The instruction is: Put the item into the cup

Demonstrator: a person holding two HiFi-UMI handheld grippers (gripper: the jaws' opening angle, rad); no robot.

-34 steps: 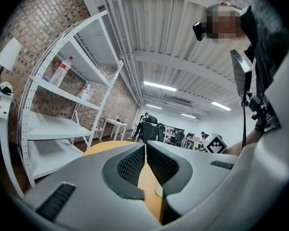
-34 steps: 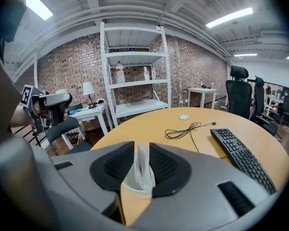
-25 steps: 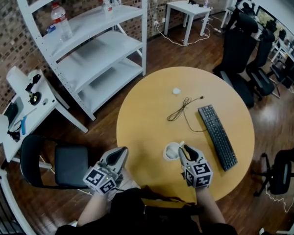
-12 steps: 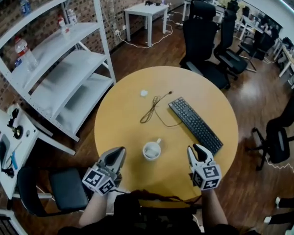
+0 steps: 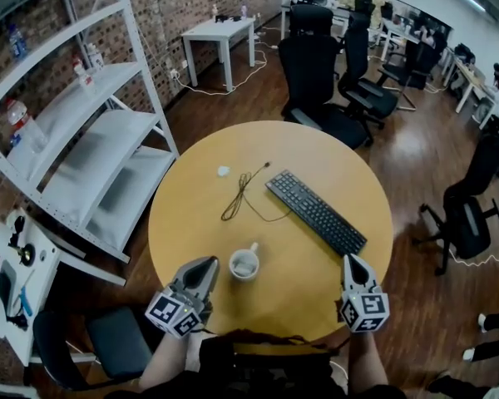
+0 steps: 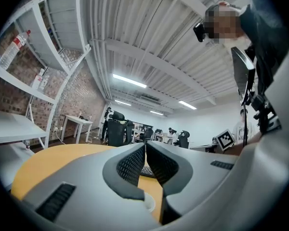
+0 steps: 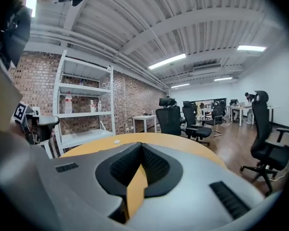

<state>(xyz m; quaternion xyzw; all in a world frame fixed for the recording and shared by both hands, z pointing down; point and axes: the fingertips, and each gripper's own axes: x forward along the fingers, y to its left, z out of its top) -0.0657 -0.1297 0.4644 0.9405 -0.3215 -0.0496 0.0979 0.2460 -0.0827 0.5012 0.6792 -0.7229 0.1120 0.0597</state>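
A white cup [image 5: 244, 263] with a handle stands on the round yellow table [image 5: 191, 223], near its front edge. What lies inside the cup I cannot make out. My left gripper [image 5: 208, 264] hovers just left of the cup, jaws shut and empty; the cup's rim [image 6: 148, 204] peeks out under its jaws. My right gripper [image 5: 350, 261] is well to the right of the cup at the table's front right edge, shut with nothing between its pads. In the right gripper view [image 7: 141, 146] only table shows past the closed tips.
A black keyboard [image 5: 314, 212] lies diagonally right of centre, a loose black cable [image 5: 241, 196] to its left, and a small white object [image 5: 224, 171] farther back. A white shelf unit [image 5: 75, 131] stands left of the table, black office chairs [image 5: 316, 65] behind it.
My right gripper has drawn away from the cup to the right, and its jaws have closed. The left gripper has kept its place beside the cup. The head view has swung.
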